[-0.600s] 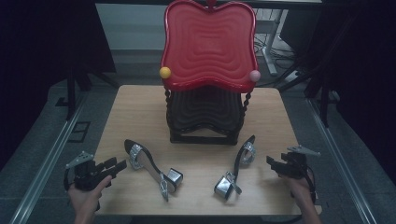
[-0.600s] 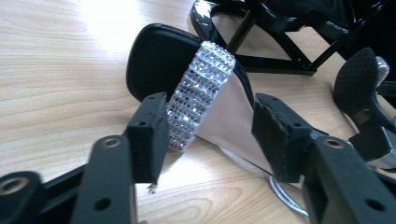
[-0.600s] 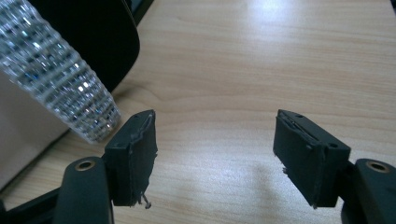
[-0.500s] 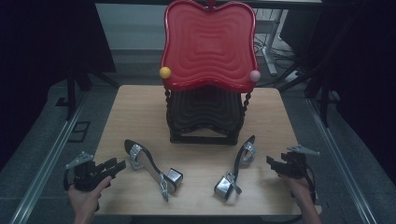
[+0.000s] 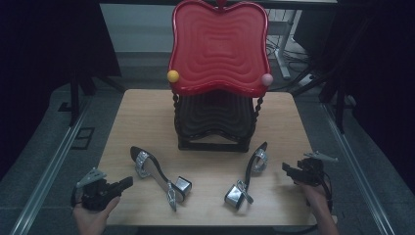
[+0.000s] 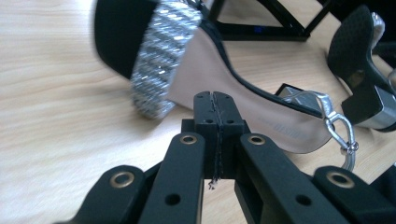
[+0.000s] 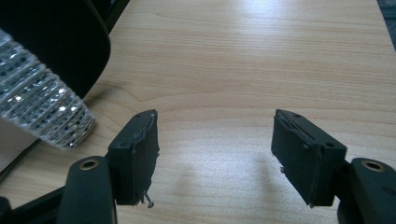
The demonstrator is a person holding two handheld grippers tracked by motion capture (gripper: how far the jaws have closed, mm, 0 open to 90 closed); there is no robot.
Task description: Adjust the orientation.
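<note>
On the wooden table (image 5: 147, 110), two sandals lie before the red rack (image 5: 218, 49). My left gripper (image 5: 128, 181), jaws pressed together and empty, points at the left sandal (image 5: 156, 171); pushing on like this would shove it away. My right gripper (image 5: 285, 169), jaws apart, sits beside the right sandal (image 5: 249, 174).

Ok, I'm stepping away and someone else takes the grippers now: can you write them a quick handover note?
Left gripper: shut, empty, near the left sandal.
Right gripper: open, empty, beside the right sandal.
Both sandals lie on their sides on the table, in front of the red and black rack.
Done: nothing gripped yet.
Left: probably picking up each sandal; where they go isn't clear.
</note>
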